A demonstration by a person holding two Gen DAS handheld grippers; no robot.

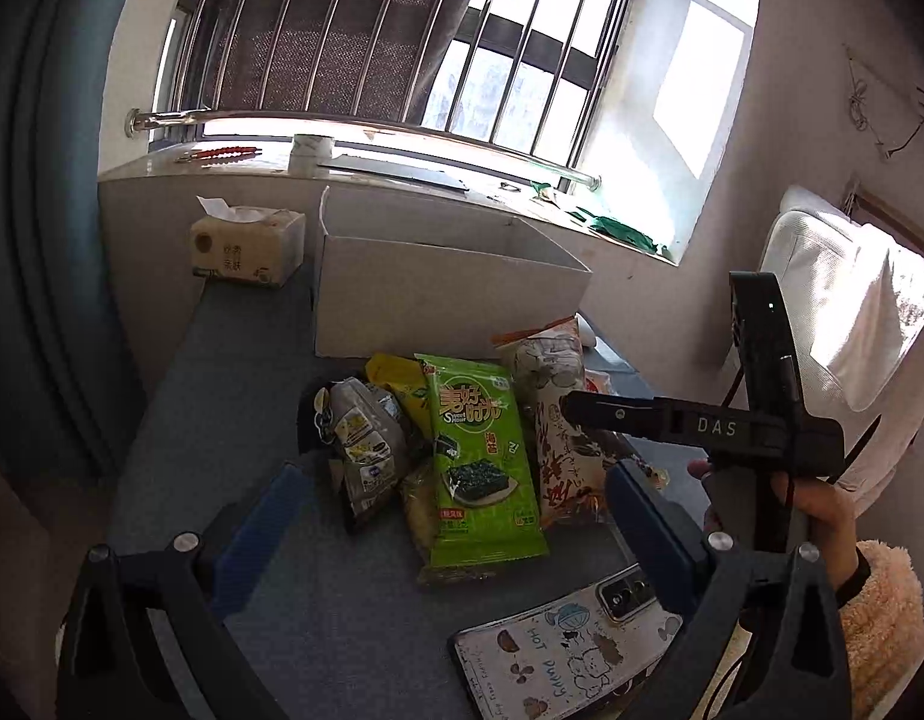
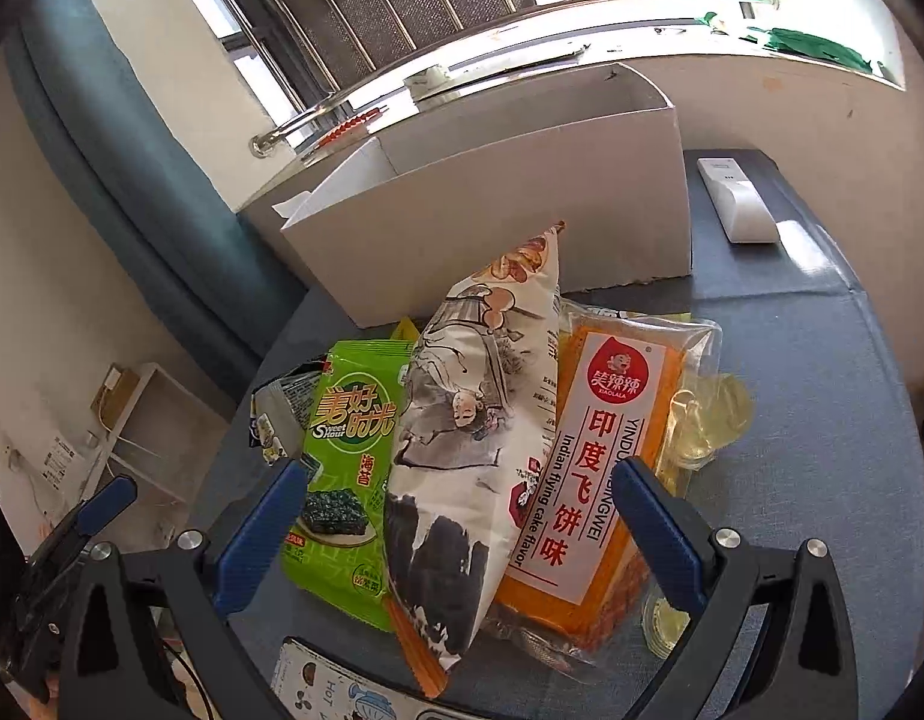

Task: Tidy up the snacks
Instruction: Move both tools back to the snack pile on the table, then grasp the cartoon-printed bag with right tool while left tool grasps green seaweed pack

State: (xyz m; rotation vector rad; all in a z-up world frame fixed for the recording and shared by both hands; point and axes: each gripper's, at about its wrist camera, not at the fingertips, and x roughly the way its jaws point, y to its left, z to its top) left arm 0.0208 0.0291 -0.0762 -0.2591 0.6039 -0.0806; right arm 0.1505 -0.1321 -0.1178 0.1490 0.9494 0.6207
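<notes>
Snacks lie in a loose heap on a grey-blue table, just in front of an open white box point(image 2: 492, 204) that stands at twelve o'clock from the pile. From the right wrist view, a tall white pouch printed with ink drawings point(image 2: 474, 438) leans across the middle of the heap, its long axis running from six o'clock up to twelve, toward the box. At its nine o'clock side lies a green seaweed packet point(image 2: 348, 462); at three o'clock, an orange flatbread-flavour pack point(image 2: 600, 480).

The right tongs point(image 2: 456, 528) are wide open and empty, one blue finger on either side of the white pouch, so this hand looks the nearer and better placed to take it. Whether the fingers are level with the pouch or above it is hard to judge through the fisheye.

The left tongs point(image 1: 456, 510) are also open and empty, straddling the seaweed packet point(image 1: 483, 456). A phone in a cartoon case point(image 1: 558, 648) lies at six o'clock.
</notes>
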